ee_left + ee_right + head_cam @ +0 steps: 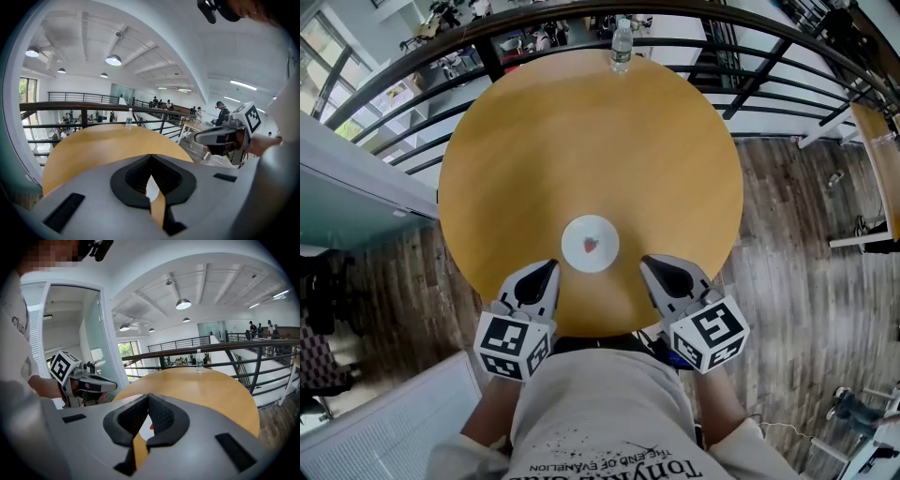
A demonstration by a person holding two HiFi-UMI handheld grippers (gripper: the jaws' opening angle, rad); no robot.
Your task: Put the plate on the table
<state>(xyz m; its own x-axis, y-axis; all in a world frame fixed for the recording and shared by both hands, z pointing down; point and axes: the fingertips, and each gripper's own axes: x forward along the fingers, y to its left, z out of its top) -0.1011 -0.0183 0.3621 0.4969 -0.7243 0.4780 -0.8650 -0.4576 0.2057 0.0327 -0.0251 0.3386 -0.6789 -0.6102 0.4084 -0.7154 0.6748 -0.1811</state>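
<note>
A small white plate (590, 244) with a red mark at its centre lies flat on the round wooden table (581, 141), near the front edge. My left gripper (550, 268) hovers just left of the plate with its jaws shut and nothing between them. Just right of the plate, my right gripper (650, 264) is also shut and empty. In the left gripper view a sliver of the plate (153, 190) shows below the closed tips (151, 157). The right gripper view shows the plate (144, 423) the same way, under its own tips (148, 396).
A clear water bottle (621, 45) stands at the table's far edge. A dark metal railing (750, 56) curves behind the table. Wooden floor (787, 216) lies to the right, and a white wall and glass door to the left.
</note>
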